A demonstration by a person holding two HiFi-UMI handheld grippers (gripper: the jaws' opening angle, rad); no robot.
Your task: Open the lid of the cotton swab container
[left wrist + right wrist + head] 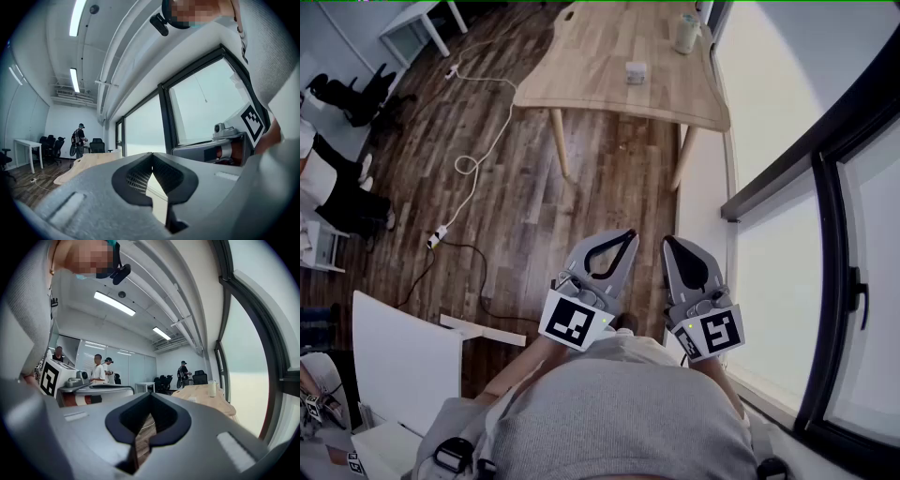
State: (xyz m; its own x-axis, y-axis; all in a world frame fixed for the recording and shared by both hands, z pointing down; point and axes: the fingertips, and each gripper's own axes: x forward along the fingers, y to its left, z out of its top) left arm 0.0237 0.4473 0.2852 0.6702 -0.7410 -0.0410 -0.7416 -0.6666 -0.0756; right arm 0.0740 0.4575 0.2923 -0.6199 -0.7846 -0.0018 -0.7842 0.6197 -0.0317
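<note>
Far ahead stands a wooden table (609,47). On it are a small pale box (635,72) and a tall whitish container (685,34); which of them holds the cotton swabs I cannot tell. The right gripper view shows the same tall container (212,388) and the box (191,400). Both grippers are held close to my body, side by side, pointing level toward the table and well short of it. My left gripper (629,232) (152,156) is shut with nothing in it. My right gripper (667,240) (150,394) is shut and empty too.
Dark wood floor lies between me and the table. A white cable (478,141) runs across it to a power strip (437,239). A window wall (825,244) runs along the right. A white desk (403,361) is at lower left, black chairs (347,94) at far left. People (98,370) stand further off.
</note>
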